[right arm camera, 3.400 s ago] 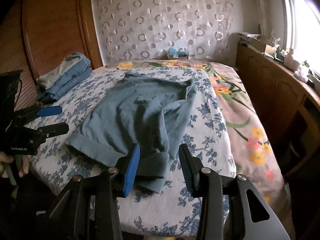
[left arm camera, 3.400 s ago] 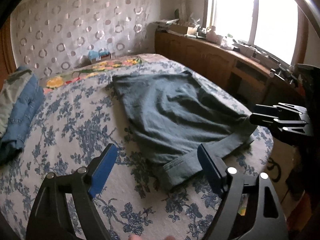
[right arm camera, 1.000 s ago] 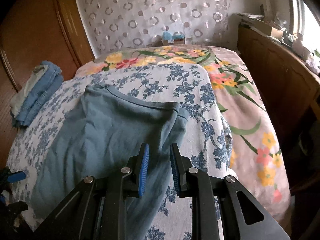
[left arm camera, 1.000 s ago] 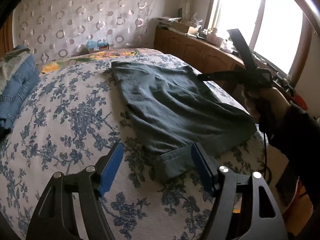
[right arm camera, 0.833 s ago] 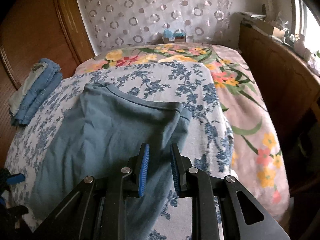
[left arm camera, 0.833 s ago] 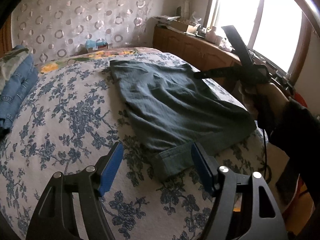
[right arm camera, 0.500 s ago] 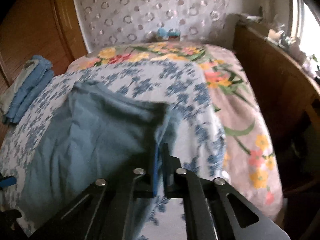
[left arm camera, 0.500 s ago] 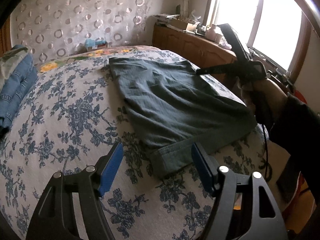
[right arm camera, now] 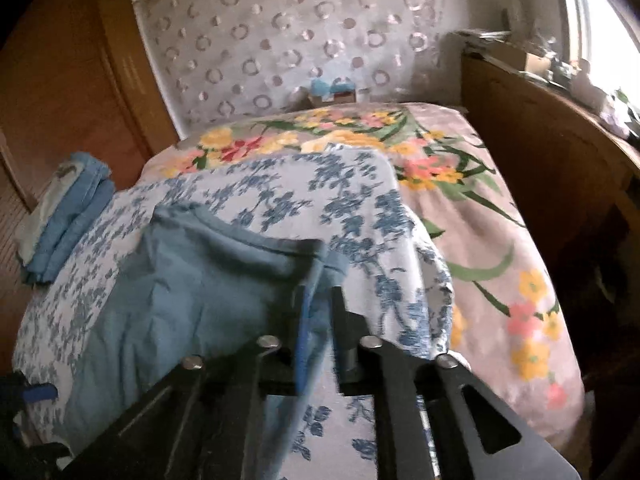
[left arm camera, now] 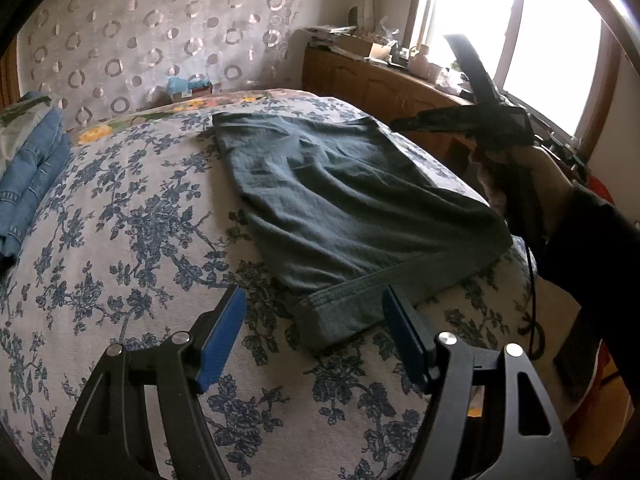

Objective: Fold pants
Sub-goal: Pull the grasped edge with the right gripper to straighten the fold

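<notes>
Gripping a raised fold at the right edge of the pants (right arm camera: 192,300), my right gripper (right arm camera: 320,300) has its jaws easing apart with the blue-grey cloth between them; a second ago they stood above the flat fabric, holding nothing, and that edge has since lifted off the blue-flowered sheet (left arm camera: 120,240). My left gripper (left arm camera: 314,330) has not shifted: its jaws are spread wide over the cuffed hem, one blue pad on each side, neither touching it. The pants lie mid-bed, waistband towards the ringed curtain (left arm camera: 140,32). I count one pair of pants, two grippers, one stack of folded denim (left arm camera: 30,172) near the wooden headboard (right arm camera: 60,92), and one small box (right arm camera: 334,94) by the curtain.
</notes>
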